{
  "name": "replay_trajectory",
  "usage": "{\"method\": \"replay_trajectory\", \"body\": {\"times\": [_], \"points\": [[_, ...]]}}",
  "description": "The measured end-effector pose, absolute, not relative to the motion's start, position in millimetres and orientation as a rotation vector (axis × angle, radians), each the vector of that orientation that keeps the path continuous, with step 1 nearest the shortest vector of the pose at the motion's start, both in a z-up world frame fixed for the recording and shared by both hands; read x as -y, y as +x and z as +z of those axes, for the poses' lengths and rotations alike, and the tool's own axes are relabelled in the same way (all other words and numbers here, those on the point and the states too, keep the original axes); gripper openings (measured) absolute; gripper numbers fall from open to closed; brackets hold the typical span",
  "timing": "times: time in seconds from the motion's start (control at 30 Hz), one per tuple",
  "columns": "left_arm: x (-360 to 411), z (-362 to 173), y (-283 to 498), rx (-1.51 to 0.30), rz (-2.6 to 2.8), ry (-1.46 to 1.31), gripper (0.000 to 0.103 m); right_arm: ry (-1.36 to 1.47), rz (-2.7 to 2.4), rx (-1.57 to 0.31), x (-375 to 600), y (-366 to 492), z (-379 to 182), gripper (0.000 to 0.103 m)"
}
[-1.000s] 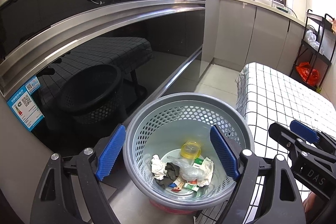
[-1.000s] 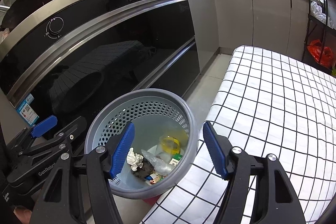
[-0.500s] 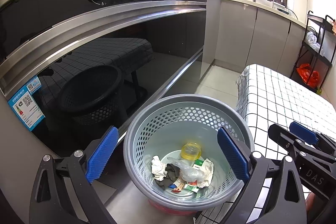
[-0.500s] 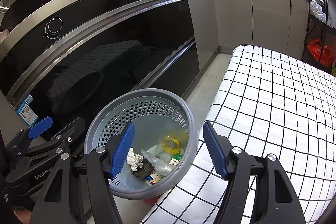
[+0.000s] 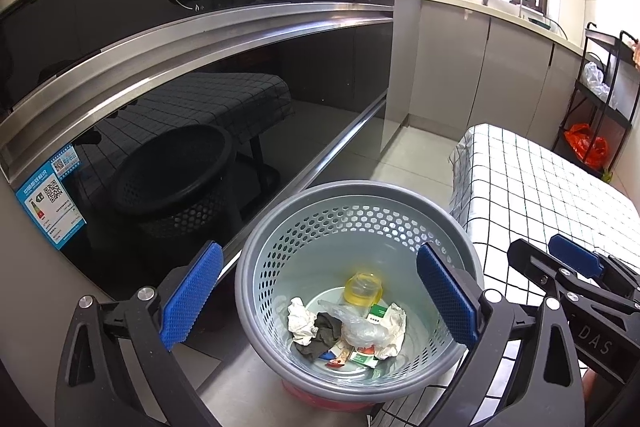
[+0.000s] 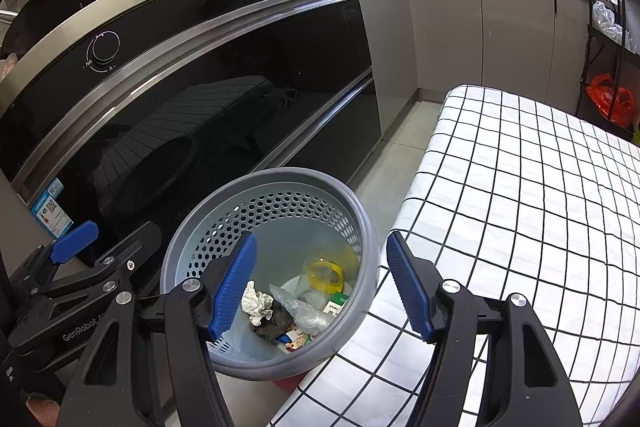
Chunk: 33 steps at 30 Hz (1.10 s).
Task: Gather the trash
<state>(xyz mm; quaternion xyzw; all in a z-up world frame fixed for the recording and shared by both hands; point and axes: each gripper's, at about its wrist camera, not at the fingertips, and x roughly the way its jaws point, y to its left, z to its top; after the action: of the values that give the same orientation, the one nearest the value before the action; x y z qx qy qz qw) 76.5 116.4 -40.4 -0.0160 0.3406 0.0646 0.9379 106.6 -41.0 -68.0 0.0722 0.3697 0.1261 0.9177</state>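
Left gripper [image 5: 318, 301], black angular plastic frame, triangular cut-outs, silver round screws, blue dimpled finger pads [image 5: 191, 294], white "GenRobot" lettering on its side, right gripper [image 6: 320, 287], same black frame, blue ribbed pads [image 6: 408, 287], "DAS" marking

"DAS" on right gripper [image 5: 576, 311], "GenRobot" on left gripper [image 6: 80, 331]

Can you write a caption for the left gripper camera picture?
Left gripper open above gray basket of trash.
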Motion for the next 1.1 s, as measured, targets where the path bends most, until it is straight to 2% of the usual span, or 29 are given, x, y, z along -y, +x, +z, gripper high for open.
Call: {"method": "replay_trajectory", "body": {"times": [1.1], "points": [[-118.4,-43.2,80.0,-0.699,0.158,-0.021,0.096,0.149,0.262,-0.768,39.6,108.3,-70.2,0.065]]}}
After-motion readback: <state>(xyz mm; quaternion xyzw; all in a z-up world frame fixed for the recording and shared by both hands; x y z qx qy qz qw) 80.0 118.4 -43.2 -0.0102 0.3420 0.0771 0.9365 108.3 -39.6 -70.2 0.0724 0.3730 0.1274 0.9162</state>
